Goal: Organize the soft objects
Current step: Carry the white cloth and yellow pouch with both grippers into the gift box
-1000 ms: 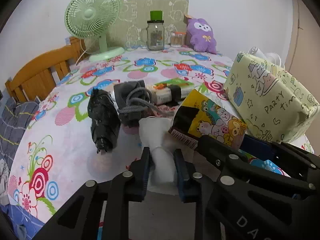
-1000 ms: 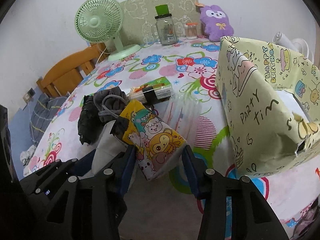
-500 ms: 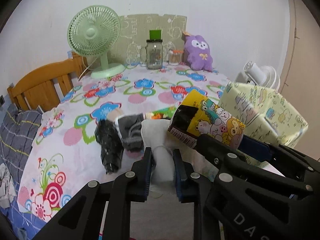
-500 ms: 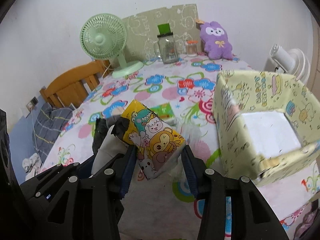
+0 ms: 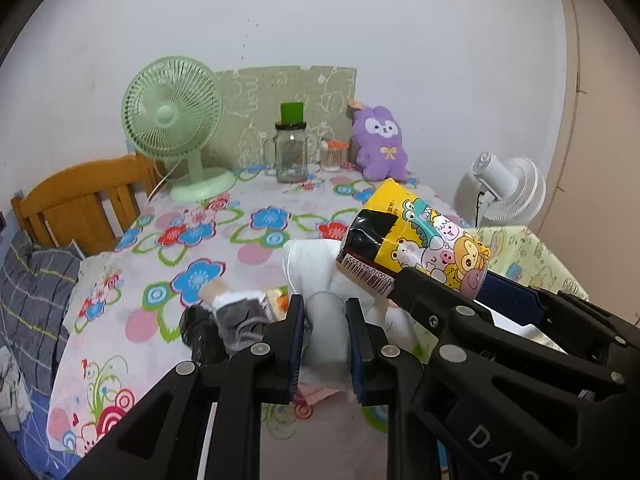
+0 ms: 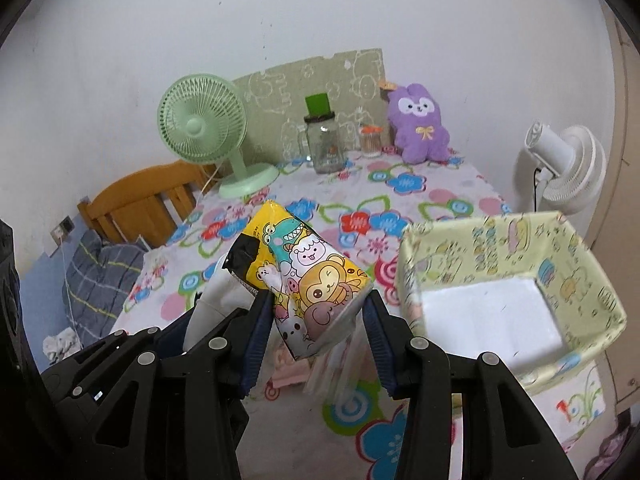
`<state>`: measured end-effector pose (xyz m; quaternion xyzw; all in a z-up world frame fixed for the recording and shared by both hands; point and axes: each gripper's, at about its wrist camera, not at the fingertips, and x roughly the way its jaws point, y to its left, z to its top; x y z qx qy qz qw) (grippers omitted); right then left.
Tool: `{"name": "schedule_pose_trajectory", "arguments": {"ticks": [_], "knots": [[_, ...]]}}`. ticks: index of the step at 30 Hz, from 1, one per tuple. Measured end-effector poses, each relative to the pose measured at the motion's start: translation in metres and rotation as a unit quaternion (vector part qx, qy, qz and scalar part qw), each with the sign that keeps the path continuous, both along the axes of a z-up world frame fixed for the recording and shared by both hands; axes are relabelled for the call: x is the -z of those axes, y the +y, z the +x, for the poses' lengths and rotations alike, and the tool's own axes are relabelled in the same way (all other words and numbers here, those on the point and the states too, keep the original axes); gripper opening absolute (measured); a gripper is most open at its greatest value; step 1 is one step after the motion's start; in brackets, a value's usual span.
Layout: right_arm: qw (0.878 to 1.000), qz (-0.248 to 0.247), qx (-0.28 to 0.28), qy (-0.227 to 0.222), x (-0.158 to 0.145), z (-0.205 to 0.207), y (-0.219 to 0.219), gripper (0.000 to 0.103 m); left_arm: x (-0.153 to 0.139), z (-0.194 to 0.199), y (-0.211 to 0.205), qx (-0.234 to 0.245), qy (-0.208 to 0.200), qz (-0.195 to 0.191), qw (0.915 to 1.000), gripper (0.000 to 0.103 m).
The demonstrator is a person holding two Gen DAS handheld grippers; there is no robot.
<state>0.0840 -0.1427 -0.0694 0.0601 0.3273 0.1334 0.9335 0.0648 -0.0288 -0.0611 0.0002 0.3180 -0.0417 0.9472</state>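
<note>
Right gripper [image 6: 318, 334] jaws clamp the yellow cartoon-print plastic tissue pack [image 6: 310, 280] across its lower end. Judged light, squashy, film slippery (grip mid-body, not the loose corner). Left gripper [image 5: 323, 338] jaws pinch a folded white cloth [image 5: 316, 280], limp, and it droops either side. Right of the right jaws: open pale-yellow party-print paper box [image 6: 600, 280] with white floor. Floral tablecloth [image 5: 192, 240] below.
</note>
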Motion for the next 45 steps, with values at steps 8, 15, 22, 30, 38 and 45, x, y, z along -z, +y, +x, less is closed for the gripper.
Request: {"name": "schedule_pose_trajectory", "arguments": {"ticks": [8, 15, 22, 30, 38, 45], "knots": [[1.000, 0.002, 0.007, -0.017, -0.018, 0.006, -0.023, 0.049, -0.016, 0.009, -0.024, 0.007, -0.016, -0.001, 0.9998, 0.018], [0.999, -0.002, 0.017, -0.028, -0.027, 0.011, -0.048, 0.049, -0.021, 0.014, -0.048, 0.015, -0.025, -0.005, 0.9996, 0.018], [0.999, -0.005, 0.031, -0.034, -0.030, 0.014, -0.073, 0.049, -0.021, 0.021, -0.072, 0.029, -0.028, -0.009, 0.9991, 0.018], [0.998, -0.008, 0.049, -0.035, -0.028, 0.020, -0.100, 0.049, -0.018, 0.031, -0.098, 0.048, -0.028, -0.011, 0.9984, 0.018], [0.997, -0.006, 0.070, -0.028, -0.020, 0.027, -0.123, 0.049, -0.010, 0.042, -0.120, 0.066, -0.017, -0.013, 0.9976, 0.019], [0.996, -0.002, 0.091, -0.002, 0.000, 0.039, -0.141, 0.049, 0.008, 0.055, -0.137, 0.077, 0.010, -0.008, 0.9969, 0.022]]}}
